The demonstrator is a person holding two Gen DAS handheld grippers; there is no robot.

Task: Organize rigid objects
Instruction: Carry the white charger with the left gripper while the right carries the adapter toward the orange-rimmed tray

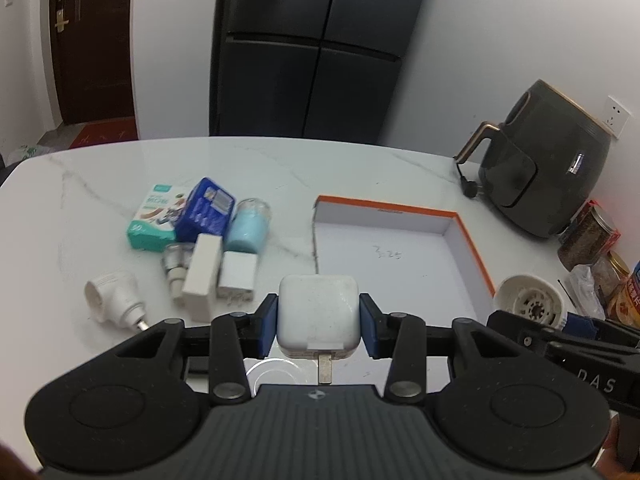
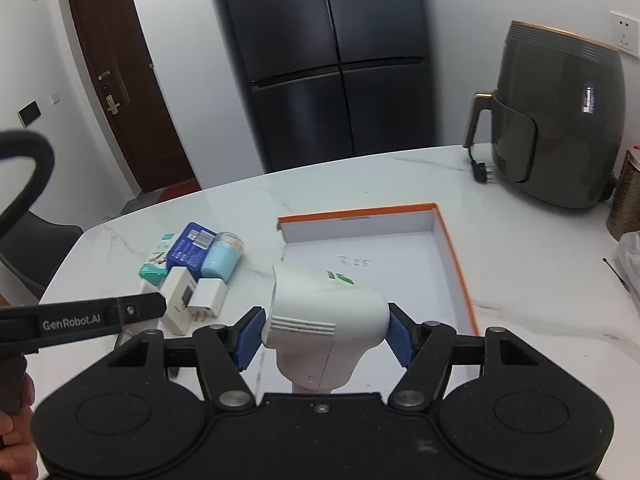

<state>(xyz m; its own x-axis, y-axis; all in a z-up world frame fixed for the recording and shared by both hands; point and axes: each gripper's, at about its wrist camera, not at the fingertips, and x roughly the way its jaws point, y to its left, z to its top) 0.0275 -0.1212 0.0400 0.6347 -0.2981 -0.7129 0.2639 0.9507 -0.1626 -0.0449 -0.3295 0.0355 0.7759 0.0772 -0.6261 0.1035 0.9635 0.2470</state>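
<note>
Left wrist view: left gripper (image 1: 319, 322) clamps white square charger (image 1: 318, 312); right gripper (image 2: 322, 338) clamps white plastic plug-in device (image 2: 324, 316); orange-rimmed white box (image 1: 472, 248) holds nothing; pile unsorted.

A home kitchen: tall black four-door fridge (image 1: 312, 48), dark grey air fryer (image 1: 548, 164), white marble-patterned table (image 1: 360, 168), brown wooden entrance door (image 2: 124, 80).

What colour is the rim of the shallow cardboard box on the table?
Orange, around a white inside; the shallow cardboard box shows best in the right wrist view.
</note>
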